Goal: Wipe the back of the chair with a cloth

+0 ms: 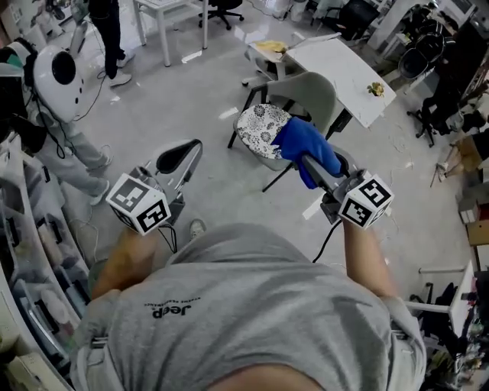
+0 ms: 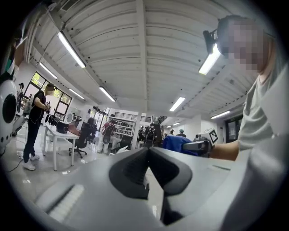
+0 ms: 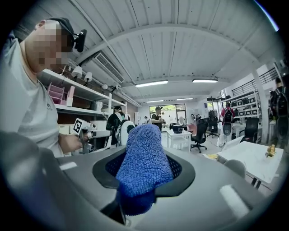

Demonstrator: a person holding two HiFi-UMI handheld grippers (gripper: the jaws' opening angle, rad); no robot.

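Long white ceiling tube lights [image 2: 72,49] flood the room brightly and evenly. The glossy grey floor [image 1: 191,99] shows pale glare. Both gripper views bend strongly toward black corners, and their near foreground is soft.

Two claws: a left claw [image 1: 194,147] and a right claw [image 1: 313,168]. One blue cloth [image 1: 306,143]. One grey chair [image 1: 313,90] with one patterned cushion [image 1: 260,130]. Two white desks: one far left [image 1: 164,6], one far right [image 1: 344,72].
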